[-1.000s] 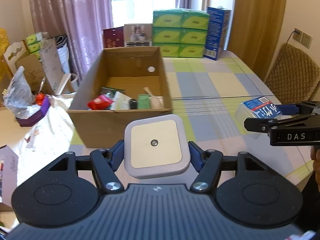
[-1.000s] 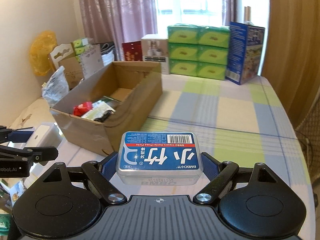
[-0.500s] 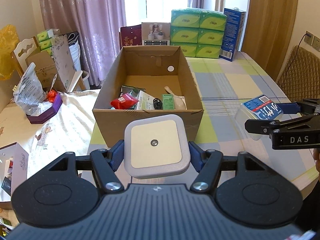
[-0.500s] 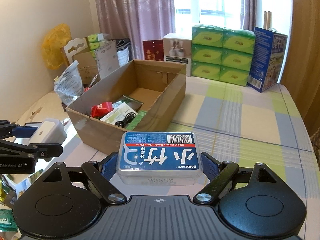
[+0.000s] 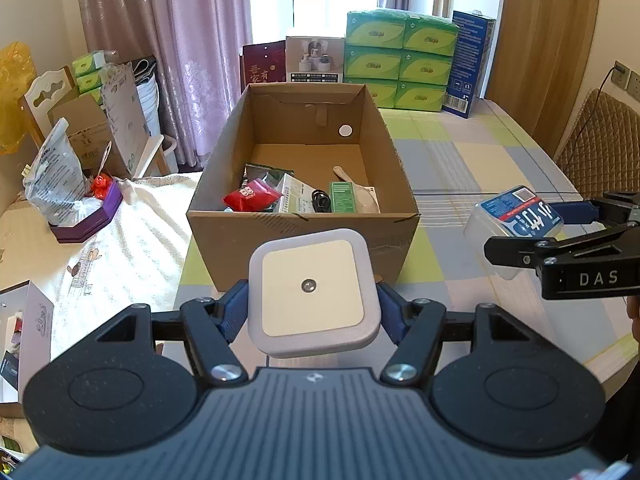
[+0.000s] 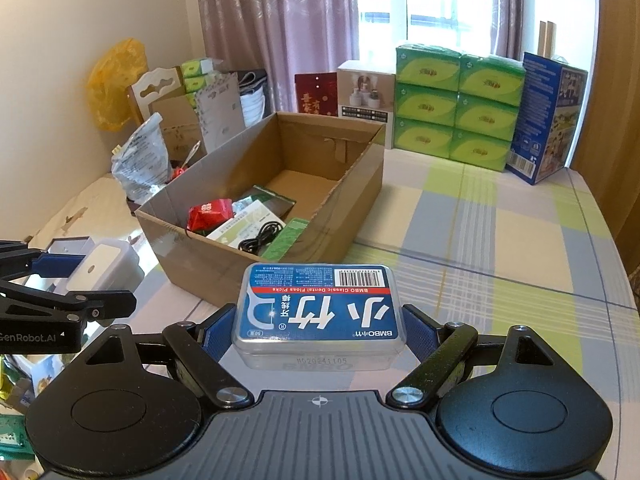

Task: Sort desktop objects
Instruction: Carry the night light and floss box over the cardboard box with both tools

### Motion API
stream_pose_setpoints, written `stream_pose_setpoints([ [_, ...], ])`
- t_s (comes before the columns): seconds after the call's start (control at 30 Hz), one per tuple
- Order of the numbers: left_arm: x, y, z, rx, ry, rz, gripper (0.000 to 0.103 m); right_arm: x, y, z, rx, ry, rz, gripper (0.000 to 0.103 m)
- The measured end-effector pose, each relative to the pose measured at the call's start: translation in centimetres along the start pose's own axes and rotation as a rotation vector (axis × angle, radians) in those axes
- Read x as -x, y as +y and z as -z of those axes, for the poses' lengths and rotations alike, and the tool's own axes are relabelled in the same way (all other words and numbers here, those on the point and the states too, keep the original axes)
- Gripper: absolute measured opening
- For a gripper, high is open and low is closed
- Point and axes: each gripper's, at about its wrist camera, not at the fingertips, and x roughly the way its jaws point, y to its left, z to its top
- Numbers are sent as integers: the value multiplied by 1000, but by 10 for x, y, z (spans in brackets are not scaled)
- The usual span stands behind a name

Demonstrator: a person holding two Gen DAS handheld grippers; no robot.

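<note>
Tools are raised higher above the counter (image 6: 500,216) than before: left tool (image 5: 312,300) clamps the square white night-light (image 5: 310,294), right tool (image 6: 320,320) clamps the blue-labelled clear plastic floss-pick box (image 6: 318,312); the open brown cardboard box (image 5: 304,236) sits farther below.

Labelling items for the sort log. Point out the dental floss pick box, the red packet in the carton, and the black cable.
dental floss pick box (image 6: 320,312): right wrist view, blue lid label.
red packet (image 5: 251,197): left wrist view, top face.
black cable (image 6: 261,236): right wrist view, coiled middle.

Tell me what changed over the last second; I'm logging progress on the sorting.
Both views now look more steeply down into the open cardboard box, so both hand-held grippers appear raised and tilted. Nothing was released: the left hand-held gripper stays shut on the white square plug-in light, the right hand-held gripper on the blue-labelled clear floss-pick box. Box contents unchanged.
</note>
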Motion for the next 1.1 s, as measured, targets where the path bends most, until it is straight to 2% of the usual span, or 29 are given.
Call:
stream_pose_setpoints([
  [0.27, -1, 6, -6, -12, -6, -9, 62, -5, 10, -5, 10, 2, -11, 83],
  [0.73, 0, 19, -29, -21, -31, -23, 62, -14, 31, -34, 28, -16, -32, 83],
  [1.1, -3, 22, -39, -42, -28, -18, 62, -18, 32, -45, 15, -19, -41, 83],
])
